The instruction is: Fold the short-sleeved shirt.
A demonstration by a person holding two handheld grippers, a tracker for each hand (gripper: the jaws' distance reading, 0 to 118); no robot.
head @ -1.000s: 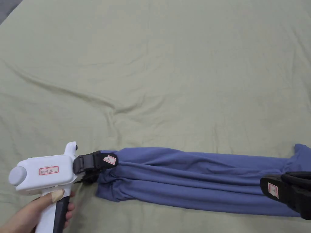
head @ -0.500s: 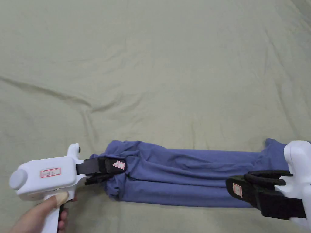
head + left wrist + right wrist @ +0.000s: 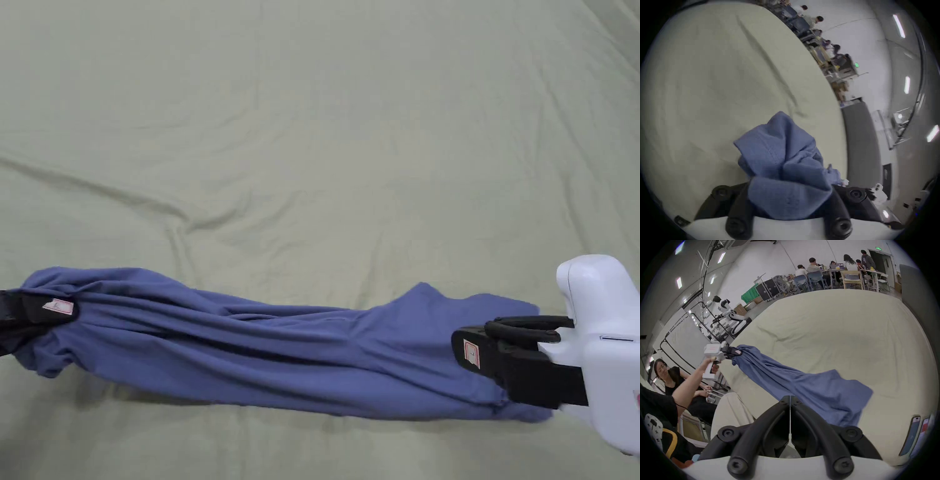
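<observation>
Two tongs (image 3: 37, 309) (image 3: 475, 353) stretch one blue shirt (image 3: 269, 356) between them.

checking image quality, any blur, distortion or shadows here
Head view: sharp, even light, soft shadow under the shirt. Left gripper view: fisheye with dark corners, shirt bunched close and slightly soft. Right gripper view: fisheye curving the bed, shirt's far corner a little blurred.

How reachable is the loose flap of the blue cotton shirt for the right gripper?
Probably yes: the flap sits uncovered right beside the right gripper. But that gripper looks shut on the blue cotton shirt, so it must release first.
</observation>
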